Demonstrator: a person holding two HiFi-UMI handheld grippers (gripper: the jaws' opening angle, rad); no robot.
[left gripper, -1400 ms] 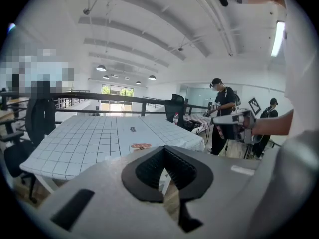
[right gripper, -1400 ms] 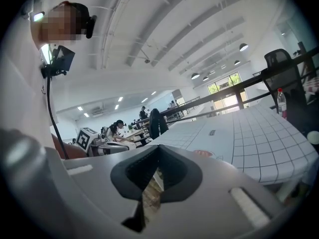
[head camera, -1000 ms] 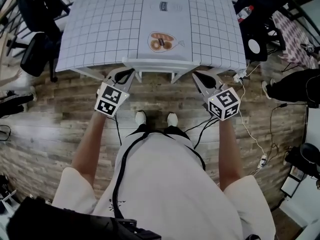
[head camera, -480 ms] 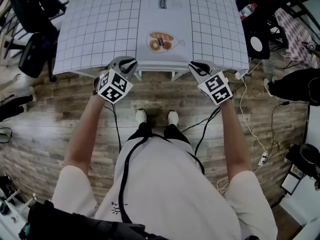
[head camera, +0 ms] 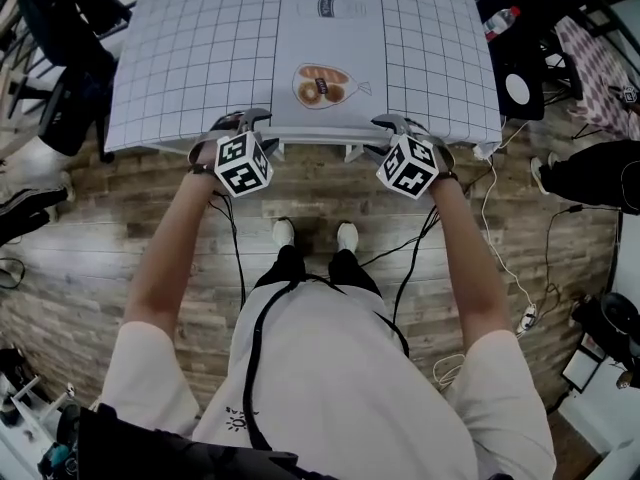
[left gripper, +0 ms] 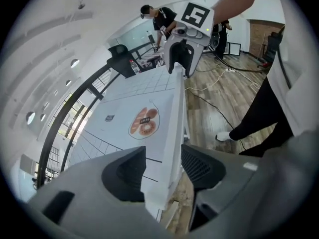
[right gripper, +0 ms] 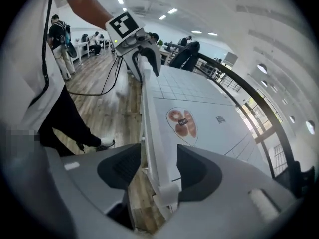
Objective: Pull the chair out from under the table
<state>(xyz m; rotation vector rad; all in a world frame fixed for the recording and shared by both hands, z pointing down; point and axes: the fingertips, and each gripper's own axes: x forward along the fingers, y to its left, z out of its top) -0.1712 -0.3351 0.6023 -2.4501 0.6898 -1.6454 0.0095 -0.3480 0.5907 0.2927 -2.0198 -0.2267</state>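
Chair (right gripper: pixel 149 118) tucked under counter (head camera: pixel 200 58), only its white back rail showing. Both arms reach forward, angled down. Left claw (left gripper: pixel 163 158) and right claw (right gripper: pixel 158 156) just opened wide, straddling the rail, not gripping.

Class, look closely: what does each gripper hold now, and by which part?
Nothing yet. The left gripper and right gripper, jaws having just opened, straddle the chair's top rail without clamping it.

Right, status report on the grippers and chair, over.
Left gripper and right gripper just opened, not clamped. Chair tucked under table, top rail between each gripper's jaws. Person's shoes stand right behind it.
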